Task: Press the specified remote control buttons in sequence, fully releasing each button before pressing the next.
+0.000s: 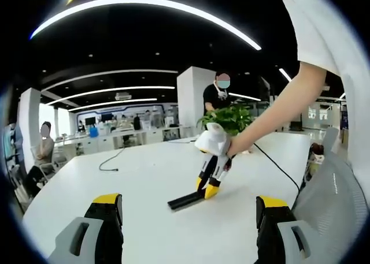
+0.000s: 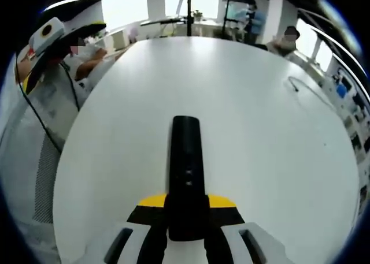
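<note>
right tool [image 2: 186, 218] sits closest to my lens, jaws clamped on the near end of the black remote [image 2: 186, 171]. remote runs straight out from the jaws along the view's centre line, far end lying low over the white tabletop [image 2: 260, 131]; i can't tell whether that end touches the surface. small buttons show faintly on its top face, too blurred to tell which is which.

left tool [image 1: 188, 218] has its jaws wide apart, yellow-tipped fingers [image 1: 107, 199] at either side of the bottom of my left gripper view, nothing between them, hovering above the tabletop [image 1: 144, 177].

from the left gripper view i see the right tool [image 1: 211, 189] across the tabletop, held in a person's hand [image 1: 234, 148], tilted down with the remote [image 1: 185, 201] sticking out of its jaws toward me and low on the surface.

a black cable [image 1: 110, 163] snakes over the far part of the tabletop, and a second one [image 1: 277, 166] trails from near the hand. a green potted plant [image 1: 231, 118] stands behind the hand. a person sits at the far left [image 1: 40, 154], another stands behind the plant [image 1: 217, 96]. grey mesh chair back [image 1: 329, 200] at the right edge.
</note>
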The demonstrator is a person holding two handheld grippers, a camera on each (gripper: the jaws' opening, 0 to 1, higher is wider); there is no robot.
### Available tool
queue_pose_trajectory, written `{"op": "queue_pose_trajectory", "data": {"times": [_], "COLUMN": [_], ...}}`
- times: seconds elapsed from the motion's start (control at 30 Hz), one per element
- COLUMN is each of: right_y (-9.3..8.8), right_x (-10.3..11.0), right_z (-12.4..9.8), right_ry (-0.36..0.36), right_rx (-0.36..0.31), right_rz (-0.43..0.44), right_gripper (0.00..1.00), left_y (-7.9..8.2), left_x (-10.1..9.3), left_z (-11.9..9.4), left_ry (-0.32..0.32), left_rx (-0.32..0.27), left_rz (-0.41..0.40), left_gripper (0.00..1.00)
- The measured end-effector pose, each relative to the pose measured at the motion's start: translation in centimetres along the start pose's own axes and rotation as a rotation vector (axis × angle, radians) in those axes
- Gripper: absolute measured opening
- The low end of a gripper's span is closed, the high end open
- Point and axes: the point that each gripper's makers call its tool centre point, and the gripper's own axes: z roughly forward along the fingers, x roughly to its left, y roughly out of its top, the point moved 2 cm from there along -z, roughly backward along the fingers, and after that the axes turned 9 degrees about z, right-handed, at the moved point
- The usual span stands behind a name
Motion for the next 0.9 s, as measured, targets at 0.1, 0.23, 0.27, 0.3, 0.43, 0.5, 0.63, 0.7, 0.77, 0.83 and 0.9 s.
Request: {"op": "queue_pose_trajectory", "data": {"times": [0.1, 0.23, 0.27, 0.3, 0.43, 0.5, 0.63, 0.7, 0.77, 0.83, 0.9], "right_y": [0.1, 0.3, 0.3, 0.4, 0.4, 0.4, 0.5, 0.6, 0.7, 0.7, 0.8], "right_x": [-0.3, -0.6, -0.8, -0.8, -1.1, -1.2, -1.7, -1.9, -2.1, -2.3, -2.6], "right_z": [0.0, 0.0, 0.0, 0.0, 0.0, 0.0, 0.0, 0.1, 0.1, 0.1, 0.1], "right_ry": [0.012, 0.009, 0.012, 0.017, 0.02, 0.02, 0.022, 0.025, 0.024, 0.023, 0.022], "right_rx": [0.0, 0.007, 0.008, 0.01, 0.015, 0.016, 0.023, 0.031, 0.035, 0.034, 0.033], "right_rz": [0.011, 0.003, 0.003, 0.005, 0.001, 0.0, -0.005, -0.013, -0.013, -0.012, -0.008], "right_gripper": [0.21, 0.21, 0.21, 0.21, 0.21, 0.21, 0.21, 0.21, 0.21, 0.21, 0.21], "left_y": [0.0, 0.0, 0.0, 0.0, -0.1, 0.0, -0.1, -0.1, -0.1, -0.1, -0.1], "left_x": [0.0, 0.0, 0.0, 0.0, -0.1, -0.1, -0.1, -0.1, -0.1, -0.1, 0.0], "left_z": [0.0, 0.0, 0.0, 0.0, 0.0, 0.0, 0.1, 0.1, 0.1, 0.1, 0.1], "left_ry": [0.0, 0.0, 0.001, 0.0, -0.003, -0.004, -0.006, -0.007, -0.007, -0.006, -0.006], "left_rx": [0.0, 0.001, 0.001, 0.0, 0.004, 0.003, 0.005, 0.007, 0.009, 0.007, 0.007], "left_rz": [0.002, 0.002, 0.003, 0.003, 0.002, 0.004, 0.005, 0.003, 0.004, 0.003, 0.001], "left_gripper": [1.0, 1.0, 1.0, 1.0, 1.0, 1.0, 1.0, 1.0, 1.0, 1.0, 1.0]}}
